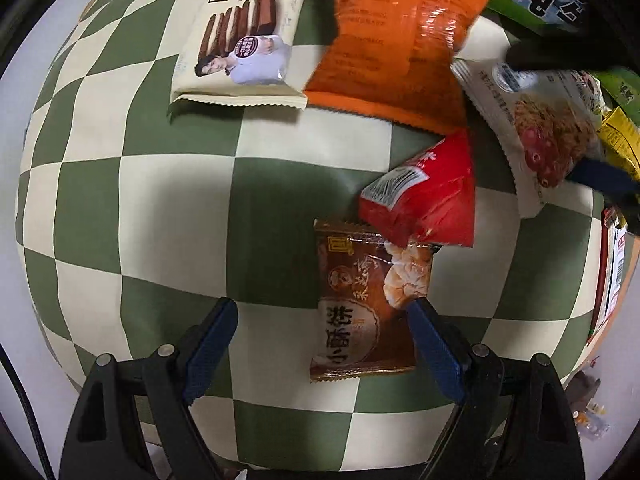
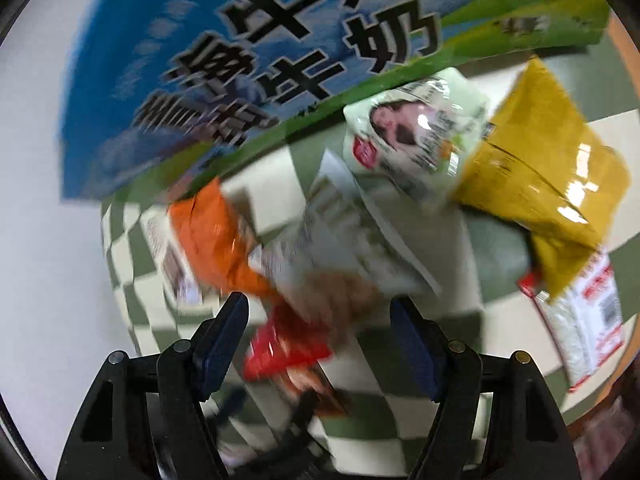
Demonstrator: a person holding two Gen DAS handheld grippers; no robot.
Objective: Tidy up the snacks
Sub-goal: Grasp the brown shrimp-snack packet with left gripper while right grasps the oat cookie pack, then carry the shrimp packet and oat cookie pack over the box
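My left gripper [image 1: 320, 304] points down over a green-and-cream checked cloth [image 1: 160, 208], jaws open. A brown snack packet [image 1: 364, 300] lies flat between its fingers, close to the right finger and far from the left one. A red packet [image 1: 424, 196] overlaps the brown packet's top. An orange packet [image 1: 396, 48] and a cream Franzzi wafer packet [image 1: 248, 36] lie farther off. The right wrist view is blurred. My right gripper [image 2: 320, 302] stands open above a white packet [image 2: 344, 248] and the red packet [image 2: 284, 344], its pads clear of both.
A blue-and-green milk carton box [image 2: 280, 60] stands at the cloth's far edge. A pale green packet [image 2: 416, 136], a yellow packet [image 2: 540, 172] and a red-and-white packet [image 2: 588, 320] lie to the right. Bare checked cloth spreads left of the brown packet.
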